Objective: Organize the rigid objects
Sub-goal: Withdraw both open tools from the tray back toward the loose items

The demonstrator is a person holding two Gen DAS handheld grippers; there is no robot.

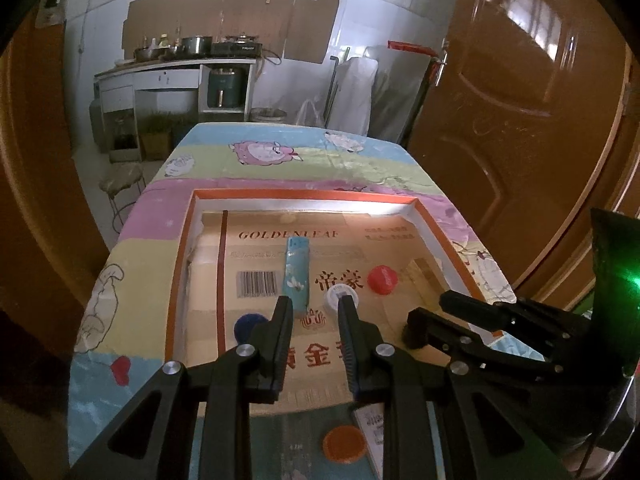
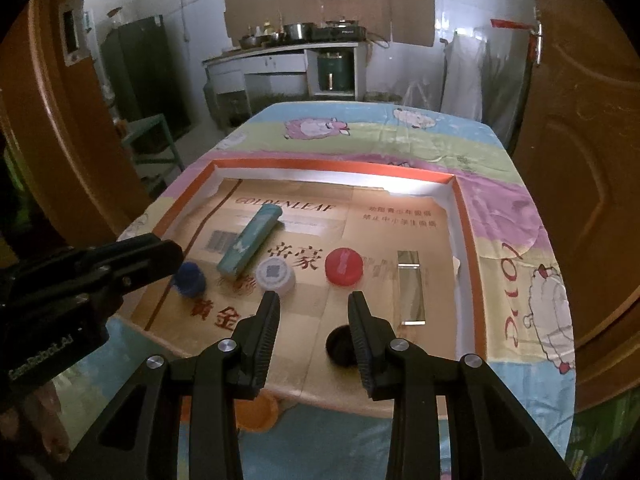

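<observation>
Both grippers hovered with their jaws parted and nothing between them, above the near edge of a shallow cardboard tray (image 2: 464, 216) with an orange rim, which lay on a tabletop (image 2: 516, 184) covered by a pastel cartoon-sheep cloth. In the left wrist view, the left gripper (image 1: 314, 312) pointed at a long, slim blue lighter (image 1: 297, 272) lying flat at its 12 o'clock, the lighter's near end just past the fingertips. A white bottle cap (image 1: 339, 295) sat at 1 o'clock, partly hidden by the right finger; a red cap (image 1: 383, 279) lay farther out at 2 o'clock and a dark blue cap (image 1: 247, 326) at 9 o'clock. An orange cap (image 1: 345, 444) rested outside the tray at 6 o'clock.

From the right wrist view, the right gripper (image 2: 314, 312) had a dark round cap (image 2: 340, 346) just beside its right finger at 5 o'clock, and a shiny rectangular metal bar (image 2: 411, 288) lay flat at 2 o'clock. The tray floor was flattened printed carton, smooth and matte.
</observation>
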